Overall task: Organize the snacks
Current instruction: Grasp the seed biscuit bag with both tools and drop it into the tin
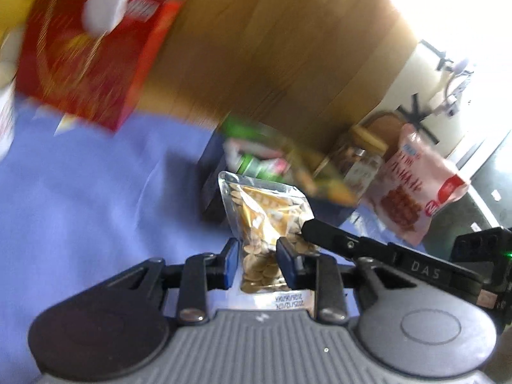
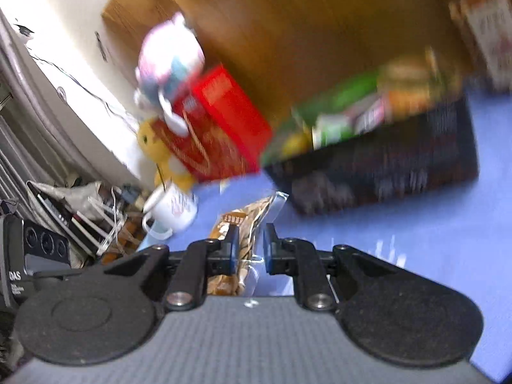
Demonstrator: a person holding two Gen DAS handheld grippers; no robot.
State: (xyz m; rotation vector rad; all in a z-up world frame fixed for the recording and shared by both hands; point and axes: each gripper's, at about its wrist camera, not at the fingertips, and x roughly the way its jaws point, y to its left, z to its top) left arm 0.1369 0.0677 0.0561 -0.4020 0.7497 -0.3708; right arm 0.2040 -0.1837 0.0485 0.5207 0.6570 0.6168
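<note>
A clear pouch of pale flat seeds [image 1: 265,204] stands upright over the blue cloth [image 1: 96,192]. My left gripper [image 1: 256,249] is shut on its lower part, blue pads pressed against both sides. A black finger [image 1: 323,228] of my right gripper reaches in from the right and touches the pouch's right edge. In the right wrist view the same pouch [image 2: 246,214] runs edge-on between the pads of my right gripper [image 2: 250,243], which pinch it. A black basket [image 2: 400,166] of mixed snack packs sits just beyond the pouch.
A red box [image 1: 83,64] leans at the back left, with plush toys [image 2: 169,54] on and beside it. A pink-and-white snack bag [image 1: 416,188] stands right of the basket [image 1: 212,188]. A white mug [image 2: 172,208] sits at the cloth's left edge. Both views are motion-blurred.
</note>
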